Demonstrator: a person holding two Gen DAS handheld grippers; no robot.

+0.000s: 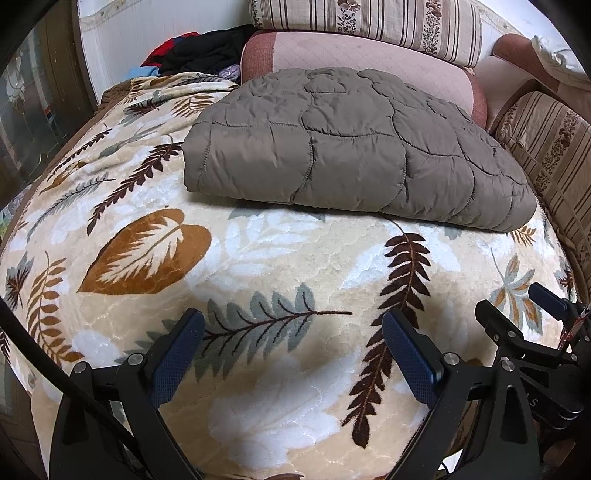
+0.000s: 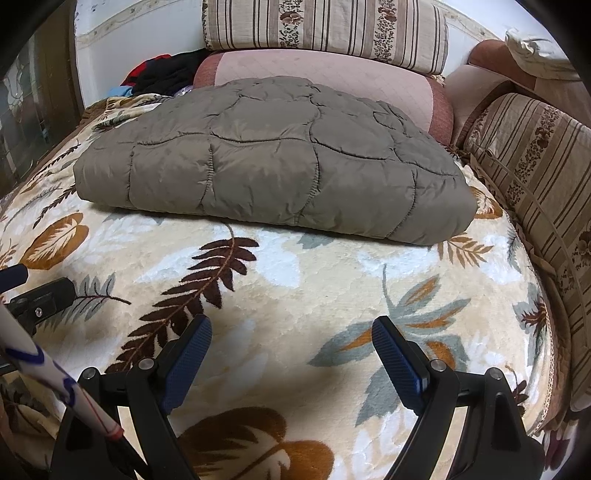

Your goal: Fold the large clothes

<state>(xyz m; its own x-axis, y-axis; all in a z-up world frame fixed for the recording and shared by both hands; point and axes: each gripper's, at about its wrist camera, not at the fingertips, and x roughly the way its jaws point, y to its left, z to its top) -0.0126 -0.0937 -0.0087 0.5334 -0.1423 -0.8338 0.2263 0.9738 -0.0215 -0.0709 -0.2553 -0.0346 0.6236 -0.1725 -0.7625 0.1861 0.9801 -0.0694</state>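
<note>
The quilted garment (image 1: 354, 147), a padded grey-brown piece, lies folded into a thick, compact rectangle toward the back of the leaf-patterned blanket (image 1: 280, 266) that covers the bed, nearer its right edge than its left. Its near edge is a rounded fold, the layers sit squarely on one another, and no sleeve or hem sticks out as far as either view shows. Judging from that, the folding of this piece looks finished, or nearly so; at most a last tidy or a carry to a pile may remain.

Behind it, touching its far side, is a pink bolster (image 1: 369, 55), with a striped cushion (image 1: 369, 18) on top and another striped cushion (image 2: 535, 155) along the right edge. In the back left corner sits a heap of dark and red clothes (image 1: 199, 48), which may be the next work.

The left gripper (image 1: 293, 328) hovers over the blanket's front part, jaws wide apart and empty. The right gripper (image 2: 291, 332) is beside it, likewise spread wide, holding nothing, well apart from the garment.
</note>
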